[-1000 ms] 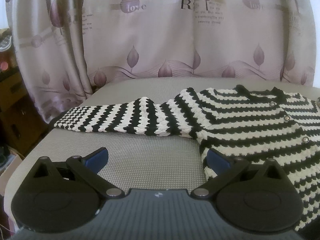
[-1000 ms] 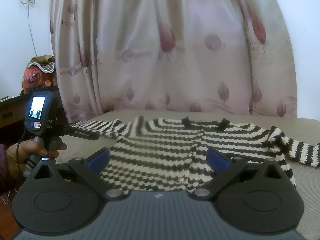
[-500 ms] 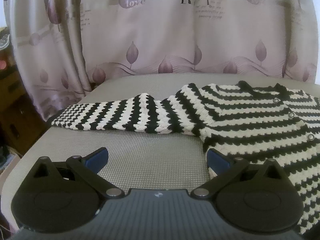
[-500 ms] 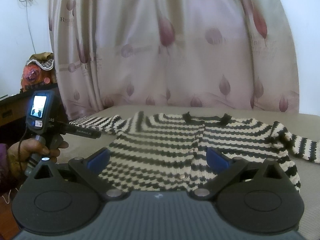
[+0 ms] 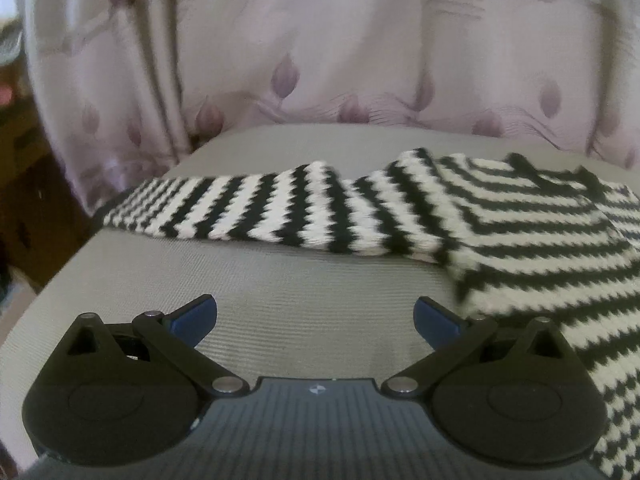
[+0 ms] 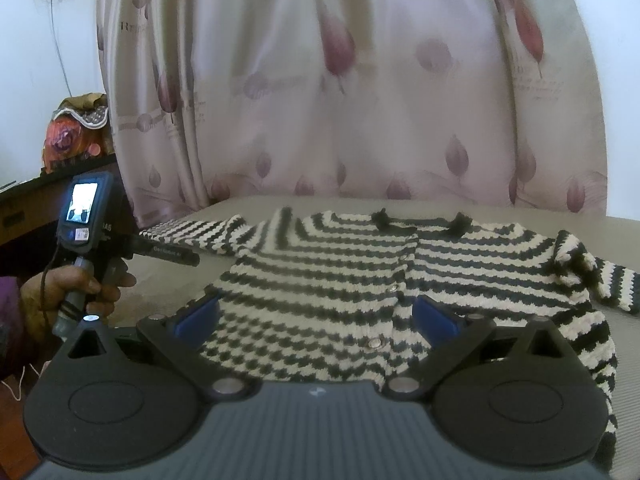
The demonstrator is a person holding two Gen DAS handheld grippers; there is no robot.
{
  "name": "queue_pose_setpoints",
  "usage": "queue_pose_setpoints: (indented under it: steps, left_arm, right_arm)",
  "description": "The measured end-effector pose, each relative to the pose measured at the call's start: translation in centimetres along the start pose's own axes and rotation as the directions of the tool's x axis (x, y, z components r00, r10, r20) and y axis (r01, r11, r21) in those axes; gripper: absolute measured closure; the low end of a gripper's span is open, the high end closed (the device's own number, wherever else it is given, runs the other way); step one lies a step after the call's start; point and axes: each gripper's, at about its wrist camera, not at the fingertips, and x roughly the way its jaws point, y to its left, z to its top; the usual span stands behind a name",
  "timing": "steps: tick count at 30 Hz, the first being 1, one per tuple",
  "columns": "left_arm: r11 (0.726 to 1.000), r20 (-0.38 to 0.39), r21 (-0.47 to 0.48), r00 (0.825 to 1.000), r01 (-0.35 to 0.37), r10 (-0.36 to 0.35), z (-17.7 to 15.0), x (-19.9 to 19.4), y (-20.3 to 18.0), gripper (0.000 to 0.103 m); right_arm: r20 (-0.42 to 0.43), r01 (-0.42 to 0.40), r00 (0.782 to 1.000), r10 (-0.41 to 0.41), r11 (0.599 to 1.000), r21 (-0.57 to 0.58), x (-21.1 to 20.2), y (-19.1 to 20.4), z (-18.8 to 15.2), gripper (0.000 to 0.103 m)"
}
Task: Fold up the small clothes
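A small black-and-white striped knitted cardigan [image 6: 340,280] lies flat, front up and buttoned, on a grey table [image 5: 280,292]. Both sleeves are spread out sideways. In the left wrist view its left sleeve [image 5: 248,212] stretches toward the table's left edge and the body [image 5: 540,240] fills the right. My left gripper [image 5: 316,318] is open and empty, above bare table just short of the sleeve. My right gripper [image 6: 316,316] is open and empty, over the cardigan's lower hem. The left gripper's handle and screen [image 6: 86,216] show in the right wrist view, held by a hand.
A pink curtain with leaf prints [image 6: 360,100] hangs right behind the table. Dark wooden furniture [image 6: 24,208] with a colourful bag [image 6: 76,132] stands to the left. The table's left edge [image 5: 52,280] drops off near the left gripper.
My left gripper has moved forward toward the sleeve and turned slightly left. My right gripper has crept closer to the cardigan's hem. The cardigan has not moved.
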Motion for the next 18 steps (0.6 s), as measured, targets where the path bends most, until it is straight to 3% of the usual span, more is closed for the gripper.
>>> queue_pose_setpoints:
  steps: [4, 8, 11, 15, 18]
  left_arm:
    - [0.988, -0.028, -0.157, 1.0, -0.004, 0.0, 1.6, 2.6, 5.4, 0.0]
    - [0.947, -0.017, -0.32, 1.0, -0.029, 0.025, 3.5, 5.6, 12.1, 0.008]
    - [0.891, -0.034, -0.447, 0.997, -0.077, 0.069, 4.7, 7.9, 17.4, 0.02]
    - [0.784, -0.053, -0.615, 0.996, -0.085, 0.066, 5.3, 10.4, 23.9, 0.02]
    - [0.741, -0.064, -0.668, 0.998, -0.064, 0.028, 5.6, 11.8, 27.1, 0.02]
  right_arm:
    - [-0.008, -0.001, 1.0, 0.001, 1.0, 0.004, 0.3, -0.1, -0.2, 0.0]
    - [-0.026, -0.003, 1.0, 0.003, 1.0, 0.02, 0.9, -0.4, -0.4, 0.0]
    - [-0.038, -0.002, 0.999, 0.003, 1.0, 0.02, 1.2, -0.4, -0.6, 0.0]
    - [-0.052, 0.004, 0.999, -0.003, 1.0, 0.022, 1.6, -0.4, -0.7, 0.0]
    - [-0.068, 0.012, 0.998, -0.01, 1.0, 0.025, 2.1, -0.5, -0.9, 0.0]
